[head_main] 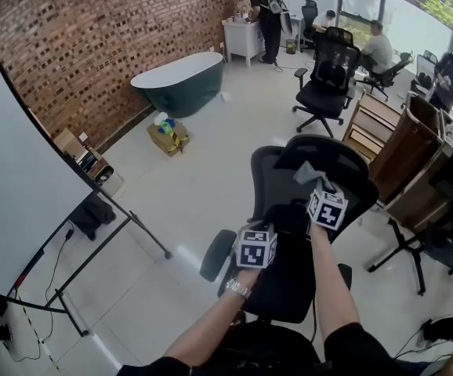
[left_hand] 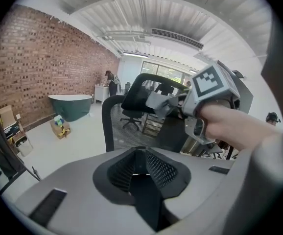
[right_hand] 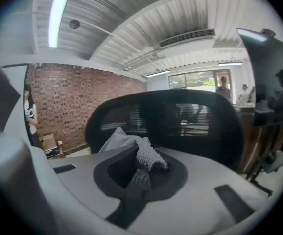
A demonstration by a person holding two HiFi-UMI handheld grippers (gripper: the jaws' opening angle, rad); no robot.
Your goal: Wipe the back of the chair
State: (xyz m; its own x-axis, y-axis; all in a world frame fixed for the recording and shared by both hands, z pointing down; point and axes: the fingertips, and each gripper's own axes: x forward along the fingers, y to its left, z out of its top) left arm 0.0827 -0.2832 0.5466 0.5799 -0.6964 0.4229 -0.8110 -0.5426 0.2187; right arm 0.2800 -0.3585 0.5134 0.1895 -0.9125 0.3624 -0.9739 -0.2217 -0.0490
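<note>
A black office chair stands right in front of me, with its mesh back [head_main: 267,172] and curved headrest [head_main: 344,167] facing me. My right gripper [head_main: 316,183] is shut on a grey cloth [head_main: 308,171] and holds it up against the headrest. In the right gripper view the cloth [right_hand: 137,151] bunches between the jaws, with the headrest [right_hand: 180,119] just beyond. My left gripper [head_main: 267,224] hovers lower, by the chair back, shut and holding nothing. In the left gripper view its jaws [left_hand: 137,173] meet in front of the mesh back [left_hand: 124,129], and the right gripper [left_hand: 207,89] with the cloth [left_hand: 157,103] shows above.
A whiteboard on a stand [head_main: 23,202] fills the left. A green bathtub [head_main: 181,81] and a box of items [head_main: 168,135] sit by the brick wall. A second office chair [head_main: 326,77], wooden furniture [head_main: 383,131] and seated people are at the back right.
</note>
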